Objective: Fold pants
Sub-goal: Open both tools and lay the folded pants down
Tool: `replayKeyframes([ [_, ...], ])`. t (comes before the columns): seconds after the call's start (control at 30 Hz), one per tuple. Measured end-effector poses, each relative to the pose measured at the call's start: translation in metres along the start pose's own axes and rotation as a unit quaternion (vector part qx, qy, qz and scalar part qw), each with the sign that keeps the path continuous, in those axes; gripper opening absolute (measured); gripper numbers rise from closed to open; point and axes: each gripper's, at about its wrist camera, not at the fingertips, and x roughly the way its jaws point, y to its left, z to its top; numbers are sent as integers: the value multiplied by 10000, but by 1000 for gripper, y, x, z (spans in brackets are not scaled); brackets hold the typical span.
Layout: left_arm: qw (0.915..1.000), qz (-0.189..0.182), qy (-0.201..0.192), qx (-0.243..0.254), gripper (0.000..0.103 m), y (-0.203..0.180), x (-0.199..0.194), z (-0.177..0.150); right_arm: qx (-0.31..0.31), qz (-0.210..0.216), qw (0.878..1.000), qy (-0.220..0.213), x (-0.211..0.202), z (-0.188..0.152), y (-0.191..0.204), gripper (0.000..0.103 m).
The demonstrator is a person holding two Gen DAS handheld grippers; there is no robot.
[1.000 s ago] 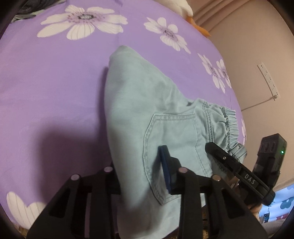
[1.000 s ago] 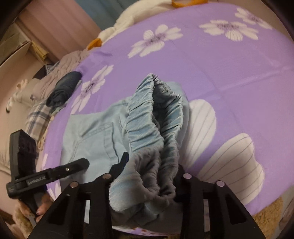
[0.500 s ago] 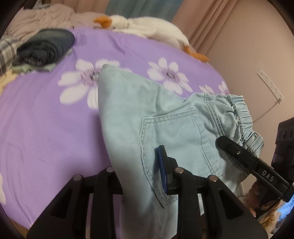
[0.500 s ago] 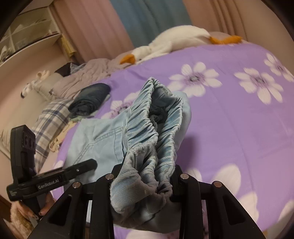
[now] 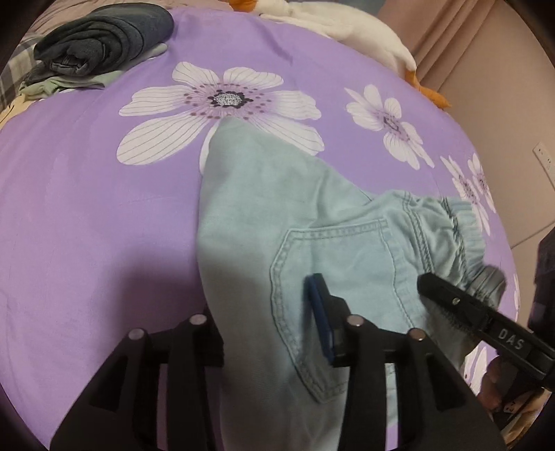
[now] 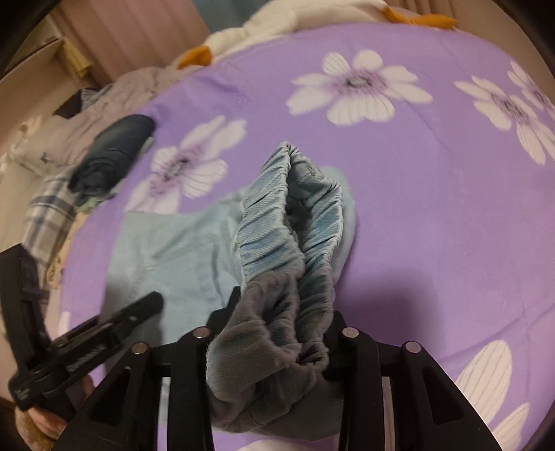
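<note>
Light blue denim pants [image 5: 277, 215] hang over a purple flowered bedspread [image 5: 86, 208], their folded far end touching a white flower. My left gripper [image 5: 267, 312] is shut on the pants beside the back pocket [image 5: 333, 256]. My right gripper [image 6: 277, 312] is shut on the bunched elastic waistband [image 6: 288, 222]. The right gripper also shows at the right of the left wrist view [image 5: 485, 319]. The left gripper shows at the lower left of the right wrist view [image 6: 86, 333]. Both hold the near edge raised.
A rolled dark denim garment [image 5: 104, 38] lies on a pile of clothes at the bed's far left, also in the right wrist view [image 6: 111, 152]. A white plush goose [image 5: 347, 27] lies along the far edge. A wall with a socket [image 5: 544, 156] is at the right.
Both grippers have carried the pants forward over the bed and tilted down again. The pants' far end now lies on a big white flower. Both grips stay shut.
</note>
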Motion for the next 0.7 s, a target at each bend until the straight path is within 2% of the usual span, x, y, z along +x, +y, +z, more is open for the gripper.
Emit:
replayKeyframes([
  [0.1,9996,273,24,18,61,-1,-7,1,228,48,9997,44,-1,-4,-9,47],
  [0.17,9990,450,53,49,75,-3,-16,-2,227,-129,9996,115,-6,-6,-8,57],
  [0.2,9987,508,11,71,77,-4,-22,-3,163,-272,9995,96,-13,-7,-5,59],
  [0.3,9981,509,-312,163,90,-9,-57,-6,13,-518,9982,-294,-39,-5,2,63],
  [0.37,9966,564,-564,204,103,-14,-79,-7,-23,-542,9969,-571,-56,-4,6,75],
  [0.5,9927,677,-968,263,102,-23,-121,-17,-57,-437,9922,-1166,-101,-6,18,80],
  [0.6,9940,512,-953,169,102,-26,-132,-29,-86,-408,9869,-1556,-126,-12,28,85],
  [0.7,9950,402,-913,102,102,-26,-139,-42,-126,-541,9838,-1706,-132,-20,34,86],
])
